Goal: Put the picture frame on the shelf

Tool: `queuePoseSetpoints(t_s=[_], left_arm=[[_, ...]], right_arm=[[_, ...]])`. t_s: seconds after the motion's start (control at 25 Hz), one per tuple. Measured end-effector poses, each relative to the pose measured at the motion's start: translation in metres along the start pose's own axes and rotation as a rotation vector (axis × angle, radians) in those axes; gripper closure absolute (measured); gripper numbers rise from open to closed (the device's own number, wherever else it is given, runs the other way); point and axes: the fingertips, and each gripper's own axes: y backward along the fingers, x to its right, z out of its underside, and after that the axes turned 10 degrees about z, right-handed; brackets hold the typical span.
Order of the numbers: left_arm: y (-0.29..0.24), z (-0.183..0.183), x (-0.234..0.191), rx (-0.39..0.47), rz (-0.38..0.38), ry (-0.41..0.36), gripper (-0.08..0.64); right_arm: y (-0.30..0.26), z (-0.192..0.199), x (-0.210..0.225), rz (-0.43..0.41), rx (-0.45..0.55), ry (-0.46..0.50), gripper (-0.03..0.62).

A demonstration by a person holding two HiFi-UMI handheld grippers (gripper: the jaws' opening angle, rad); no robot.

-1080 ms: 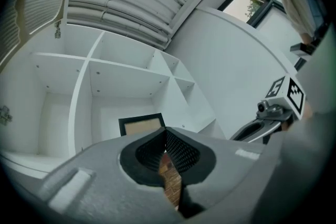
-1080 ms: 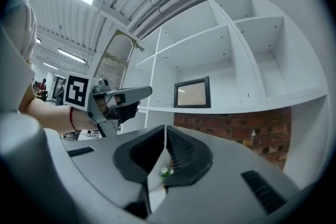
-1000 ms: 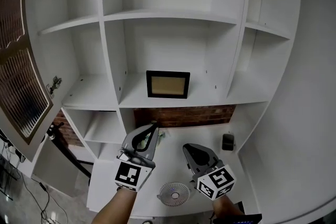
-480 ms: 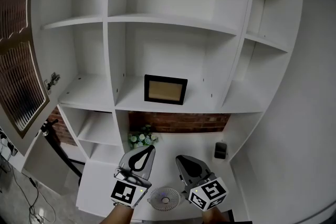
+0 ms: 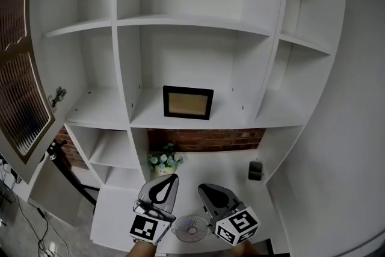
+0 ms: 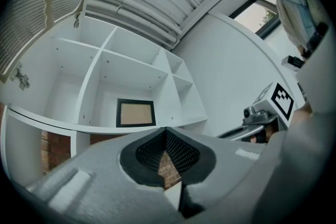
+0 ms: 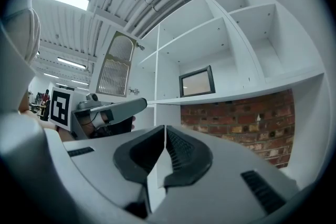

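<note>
Picture frame, black-edged with a pale brown centre, stands upright on the middle shelf of a white wall unit, near the left side of its compartment and set back from the front edge. Nothing touches it. Whether it leans on the rear panel or rests on its own stand is hard to tell from this distance.

Well below it, over a white counter, the left gripper and right gripper sit side by side, pointing up toward the shelf. Both sets of jaws are pressed together with nothing between them. Beside the grippers are a small bunch of flowers and a round fan-like object; a small dark item sits at the counter's right.

The placing looks finished. The main risk is the frame tipping forward if its support is poorly seated, or being knocked by a gripper reaching up again. Lowering the grippers carelessly could also clip the flowers.
</note>
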Motion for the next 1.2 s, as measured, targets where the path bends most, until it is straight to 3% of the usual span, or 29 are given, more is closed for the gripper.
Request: queuePoseSetpoints(t_s=[1.2], left_arm=[[-0.004,0.016,0.010,-0.020,-0.006,0.036,0.549]], right_arm=[[0.000,0.017,0.004,0.024,-0.041,-0.037,0.577]])
